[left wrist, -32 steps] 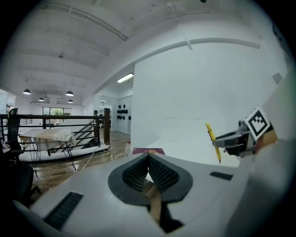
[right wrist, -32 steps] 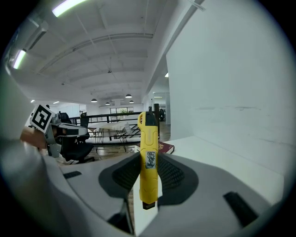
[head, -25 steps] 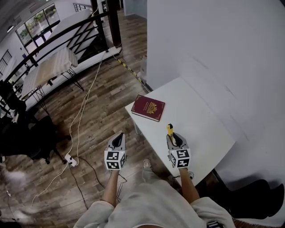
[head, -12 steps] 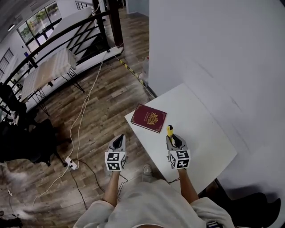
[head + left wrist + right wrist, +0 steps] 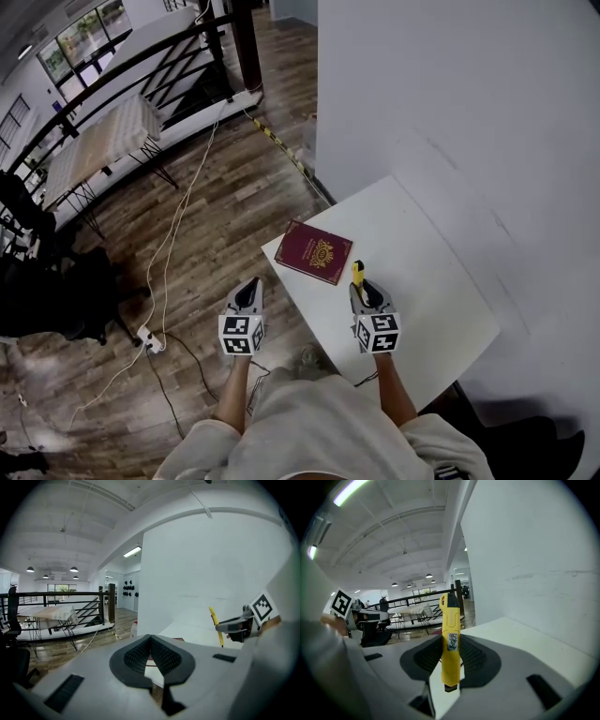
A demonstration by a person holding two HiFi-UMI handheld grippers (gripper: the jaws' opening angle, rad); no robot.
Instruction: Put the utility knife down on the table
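The utility knife (image 5: 451,639) is a slim yellow plastic bar with flat sides, a dark tip and a small printed sticker (image 5: 451,641) on its face. It is clenched between the ribbed black pads (image 5: 476,656) of the right gripper (image 5: 362,289). The jaws press on its lower half and the upper half juts out past their tips. From the head view, the knife is in the air over the table (image 5: 441,281), a smooth white rectangular top seen cornerwise. It hangs a little inside the near-left edge, its tip near a corner of the book (image 5: 317,251). Whether it touches the table cannot be told.

The book is a flat maroon hardback with a gold emblem on its cover, and it lies by the table's left corner.

The left gripper (image 5: 248,292) is off the table, beyond that same near-left edge and above the floor (image 5: 216,216) of brown wood planks. Its two grey wedge-shaped jaws meet at their tips with nothing between them. Thin pale cables (image 5: 173,244) trail across the planks, and a plain white wall (image 5: 450,84) stands behind the table's far edges
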